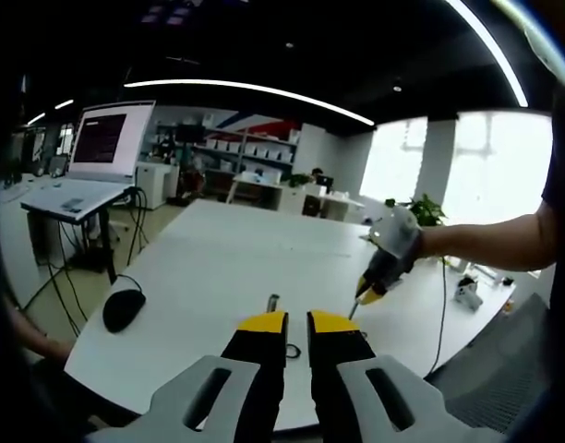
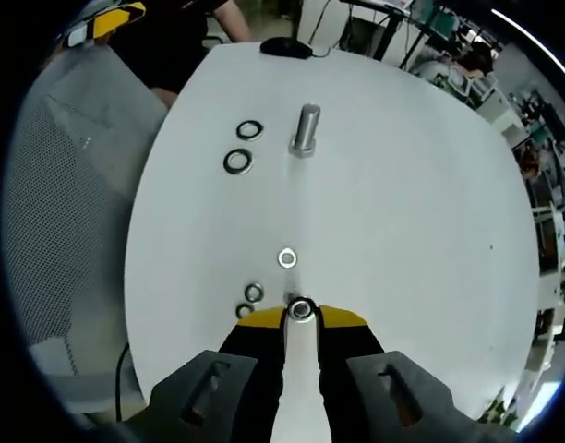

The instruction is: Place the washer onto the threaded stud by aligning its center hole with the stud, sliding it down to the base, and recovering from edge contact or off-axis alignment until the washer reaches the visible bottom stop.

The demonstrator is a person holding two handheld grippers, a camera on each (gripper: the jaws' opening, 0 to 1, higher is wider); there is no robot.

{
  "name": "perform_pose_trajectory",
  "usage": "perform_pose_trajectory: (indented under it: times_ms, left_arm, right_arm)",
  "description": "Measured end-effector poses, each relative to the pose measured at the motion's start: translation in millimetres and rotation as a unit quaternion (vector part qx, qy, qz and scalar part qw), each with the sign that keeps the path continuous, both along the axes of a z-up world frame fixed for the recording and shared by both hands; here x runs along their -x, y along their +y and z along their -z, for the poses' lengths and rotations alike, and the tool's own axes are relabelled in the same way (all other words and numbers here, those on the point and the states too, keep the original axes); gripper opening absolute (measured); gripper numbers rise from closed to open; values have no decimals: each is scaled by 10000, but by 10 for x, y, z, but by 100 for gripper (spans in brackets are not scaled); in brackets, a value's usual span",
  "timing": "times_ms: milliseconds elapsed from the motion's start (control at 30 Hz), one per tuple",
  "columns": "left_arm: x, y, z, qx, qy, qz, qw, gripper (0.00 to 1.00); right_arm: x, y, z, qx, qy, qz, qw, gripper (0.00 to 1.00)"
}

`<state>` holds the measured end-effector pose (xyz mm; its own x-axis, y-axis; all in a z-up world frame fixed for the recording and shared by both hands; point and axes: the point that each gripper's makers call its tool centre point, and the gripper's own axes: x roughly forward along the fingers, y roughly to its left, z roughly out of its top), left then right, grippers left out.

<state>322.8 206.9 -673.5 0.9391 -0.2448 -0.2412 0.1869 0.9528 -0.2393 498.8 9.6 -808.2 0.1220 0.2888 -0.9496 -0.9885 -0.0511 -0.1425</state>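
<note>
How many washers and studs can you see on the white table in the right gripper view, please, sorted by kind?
Large dark washers: 2
Small washers lying loose: 3
Small washer between the right gripper's jaws: 1
Threaded stud, upright: 1
Total: 7

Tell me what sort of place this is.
Probably an open-plan office or lab: a laptop on a stand, stocked shelves along the back wall, and a large white table holding the threaded stud and washers.
</note>
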Motion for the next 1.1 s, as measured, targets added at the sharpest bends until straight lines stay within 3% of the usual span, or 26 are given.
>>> perform_pose_trajectory:
  times_ms: [1100]
  left_arm:
    - [-2, 7, -2, -12, -8, -17, 10000, 4]
  right_arm:
    - [24, 10, 324, 265, 208, -38, 9994, 14]
